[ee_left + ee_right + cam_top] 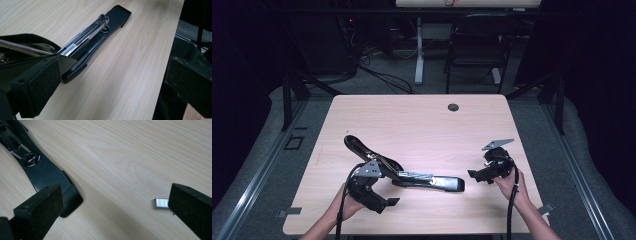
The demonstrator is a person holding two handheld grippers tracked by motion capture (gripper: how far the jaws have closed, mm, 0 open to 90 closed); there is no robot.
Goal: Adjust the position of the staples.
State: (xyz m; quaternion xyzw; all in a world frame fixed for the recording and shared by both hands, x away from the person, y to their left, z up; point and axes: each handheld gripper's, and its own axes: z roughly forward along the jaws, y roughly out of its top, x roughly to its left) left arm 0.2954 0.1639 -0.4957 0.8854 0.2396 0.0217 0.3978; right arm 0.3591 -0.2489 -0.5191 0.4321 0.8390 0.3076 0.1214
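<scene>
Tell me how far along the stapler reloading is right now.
Done: the stapler lies opened on the table, lid swung back, metal magazine exposed. In hand: nothing; the left gripper and right gripper are both open. Left: the strip of staples lies on the wood beside the right gripper's jaw, apparently yet to be picked up, loaded, then the lid closed.

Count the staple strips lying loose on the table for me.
1. A short strip of staples lies on the bare wood beside the right claw, apart from the opened stapler. More may be hidden elsewhere.
</scene>
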